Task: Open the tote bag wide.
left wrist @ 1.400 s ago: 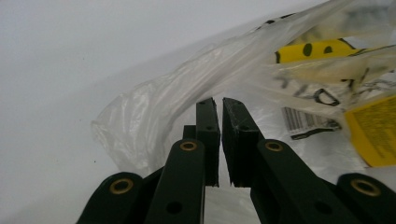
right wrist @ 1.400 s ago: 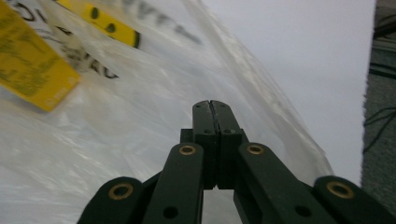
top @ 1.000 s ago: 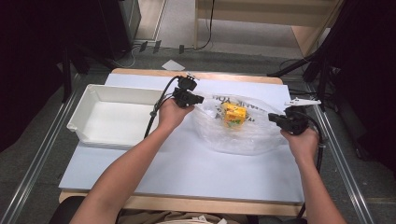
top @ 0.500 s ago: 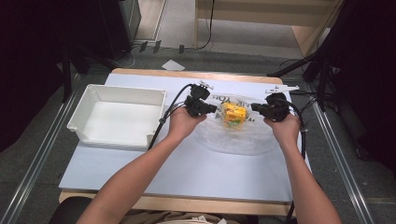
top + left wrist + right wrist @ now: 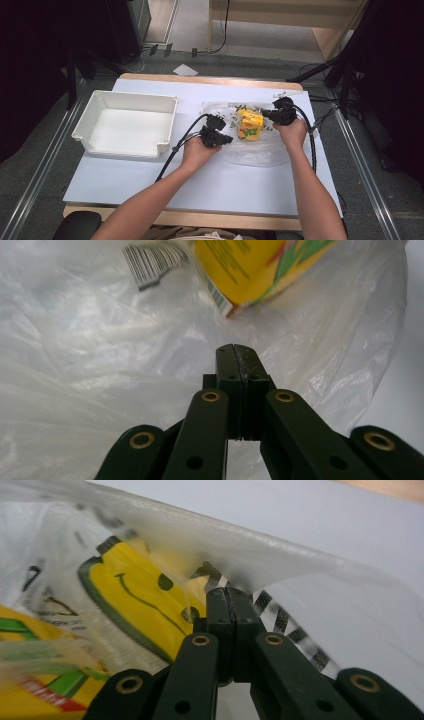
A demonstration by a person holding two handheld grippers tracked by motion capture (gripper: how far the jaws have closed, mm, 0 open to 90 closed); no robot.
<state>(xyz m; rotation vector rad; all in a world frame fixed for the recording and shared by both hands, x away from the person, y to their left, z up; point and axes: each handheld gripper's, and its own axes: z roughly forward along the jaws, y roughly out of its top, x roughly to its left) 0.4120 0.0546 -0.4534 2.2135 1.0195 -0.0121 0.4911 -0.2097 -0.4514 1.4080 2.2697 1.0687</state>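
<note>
High view: crinkled clear bag [image 5: 250, 150] holds a yellow carton [image 5: 249, 125]; both grippers clenched, nothing visibly pinched.

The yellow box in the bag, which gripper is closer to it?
Right. The right gripper sits just beside the yellow box, at its right edge. The left gripper is lower left of it, a little farther off, over the plastic bag.

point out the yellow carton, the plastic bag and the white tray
yellow carton [image 5: 249, 125], high view, its front face
plastic bag [image 5: 255, 152], high view, its clear near part
white tray [image 5: 167, 122], high view, its right wall
</note>
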